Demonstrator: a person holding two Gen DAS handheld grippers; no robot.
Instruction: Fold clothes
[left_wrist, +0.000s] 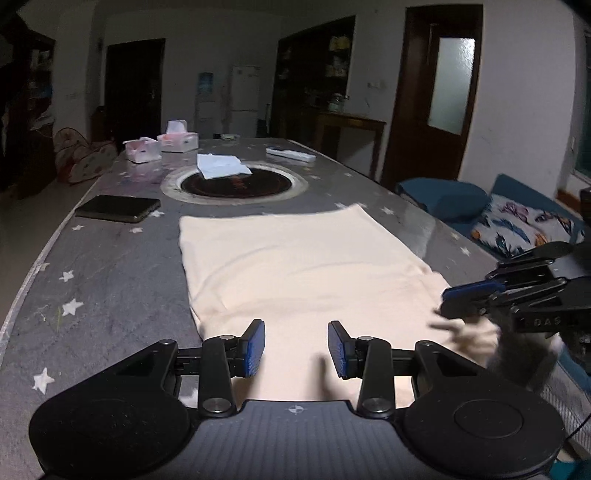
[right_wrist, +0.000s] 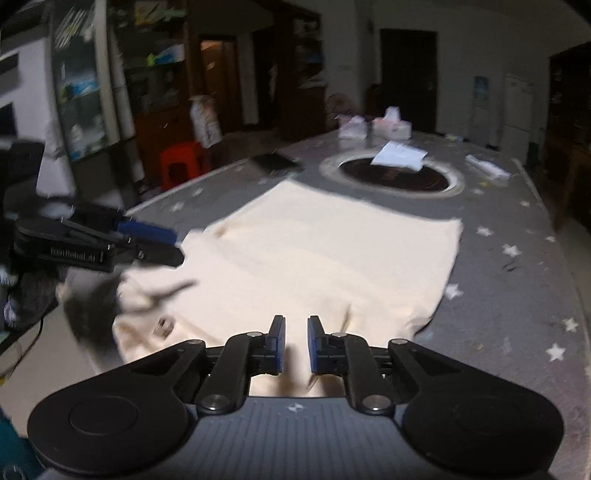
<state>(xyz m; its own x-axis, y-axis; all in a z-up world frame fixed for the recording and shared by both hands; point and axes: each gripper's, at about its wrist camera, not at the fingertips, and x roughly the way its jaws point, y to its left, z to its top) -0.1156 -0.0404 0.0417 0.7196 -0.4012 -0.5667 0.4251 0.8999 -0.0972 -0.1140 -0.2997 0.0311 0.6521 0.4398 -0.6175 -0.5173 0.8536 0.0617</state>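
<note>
A cream garment lies flat on the grey star-patterned table; it also shows in the right wrist view. My left gripper is open and empty just above the garment's near edge. My right gripper is open with a narrower gap and empty, over the garment's near edge. The right gripper shows in the left wrist view at the garment's right corner. The left gripper shows in the right wrist view at the garment's left side.
A dark phone lies left of the garment. A round black hotplate with white paper sits beyond it. Tissue packs and a remote lie at the far end. A blue sofa with a cushion stands right of the table.
</note>
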